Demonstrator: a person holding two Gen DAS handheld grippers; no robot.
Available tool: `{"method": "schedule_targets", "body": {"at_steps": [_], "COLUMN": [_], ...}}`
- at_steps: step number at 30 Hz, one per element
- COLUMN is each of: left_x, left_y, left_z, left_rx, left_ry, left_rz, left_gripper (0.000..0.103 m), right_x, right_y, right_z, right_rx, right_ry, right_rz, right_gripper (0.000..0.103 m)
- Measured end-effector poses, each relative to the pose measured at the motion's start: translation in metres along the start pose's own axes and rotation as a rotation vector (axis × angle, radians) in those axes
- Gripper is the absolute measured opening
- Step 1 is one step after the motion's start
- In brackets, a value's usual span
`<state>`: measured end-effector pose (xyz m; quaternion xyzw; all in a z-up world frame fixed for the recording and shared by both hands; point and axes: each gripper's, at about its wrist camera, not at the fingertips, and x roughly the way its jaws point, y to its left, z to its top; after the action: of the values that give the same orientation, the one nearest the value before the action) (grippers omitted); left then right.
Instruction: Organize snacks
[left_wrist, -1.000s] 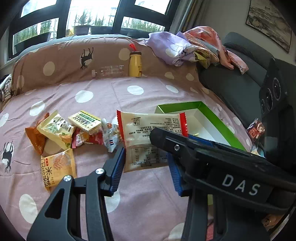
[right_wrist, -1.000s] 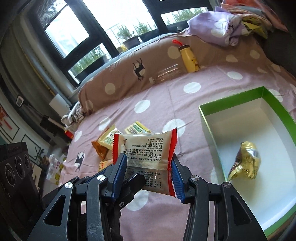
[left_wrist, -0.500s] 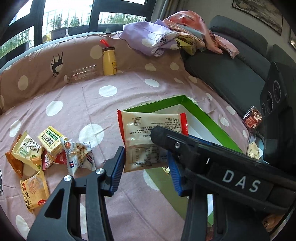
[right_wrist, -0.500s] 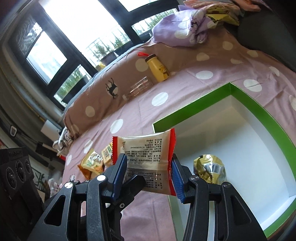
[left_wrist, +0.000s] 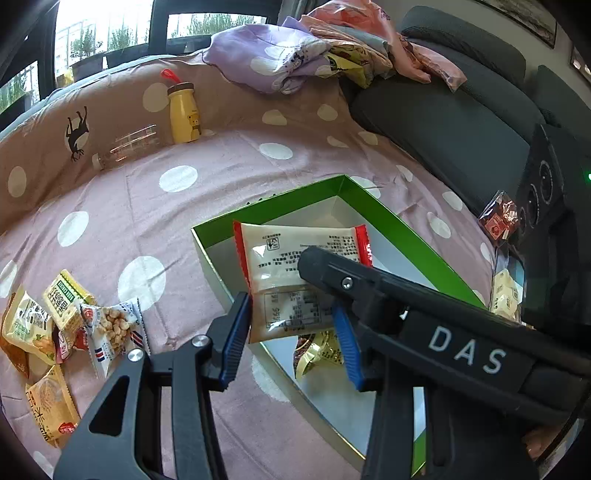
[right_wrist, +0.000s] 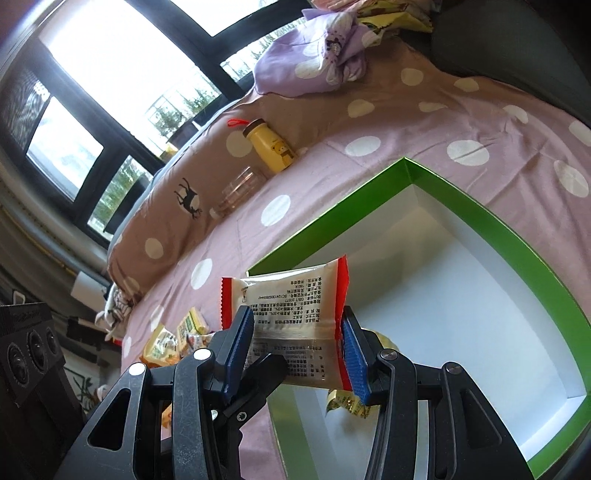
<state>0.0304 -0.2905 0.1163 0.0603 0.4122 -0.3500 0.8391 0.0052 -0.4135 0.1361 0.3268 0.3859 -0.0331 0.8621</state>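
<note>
Held packet: one cream plastic snack packet with red crimped ends and black print (right_wrist: 291, 325), upright, above the near left part of the box.
Right gripper (right_wrist: 299, 354): one, black frame with two blue ribbed pads; the pads are clamped on the packet's two side edges.
Left gripper (left_wrist: 291, 332): one, same build; its two blue pads stand at either side of the packet's lower half in its own view. The left pad sits at the packet's edge; the other pad is partly behind the right gripper's black arm, so I cannot tell whether this gripper presses the packet.
Box: one shallow rectangular cardboard box, green rim, white inside (right_wrist: 524, 243), lying open on the bedspread.
In the box: one crinkled gold foil packet (left_wrist: 317, 350), below the held packet.
Loose snacks: a cluster of about six small packets (left_wrist: 62, 332) on the bedspread, well apart from the box on its left; yellow, orange, green-and-yellow, and one clear-fronted with round pieces.
Bedspread: one pink cloth with white dots (left_wrist: 177, 177).
Bottles: two at the far edge, one yellow bottle with a bear print and brown cap (left_wrist: 183, 114) standing, one clear plastic bottle (left_wrist: 125, 147) lying beside it.
Cloth pile: one heap of lilac and pink fabric (left_wrist: 280, 59) on the dark grey sofa (left_wrist: 454, 125).
Red wrapper: one small packet (left_wrist: 498, 219) at the sofa's edge.
</note>
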Motion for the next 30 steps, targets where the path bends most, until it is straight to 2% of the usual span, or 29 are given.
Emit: {"method": "schedule_targets", "body": {"at_steps": [19,26,30], "left_x": [0.050,0.069,0.062], "left_y": [-0.013,-0.013,-0.018], "left_z": [0.017,0.015,0.011], "left_rx": [0.041,0.011,0.025], "left_ry": [0.125,0.191,0.167], "left_rz": [-0.011,-0.041,-0.032], "left_gripper": [0.043,0.043,0.045], "right_x": [0.024,0.030,0.025], "right_y": [-0.050,-0.060,-0.057], "right_z": [0.016,0.013,0.012], "right_rx": [0.172,0.212,0.201], "right_ry": [0.032,0.051,0.049], "right_rz": [-0.059,-0.150,-0.139], "right_gripper": [0.050,0.050,0.051]}}
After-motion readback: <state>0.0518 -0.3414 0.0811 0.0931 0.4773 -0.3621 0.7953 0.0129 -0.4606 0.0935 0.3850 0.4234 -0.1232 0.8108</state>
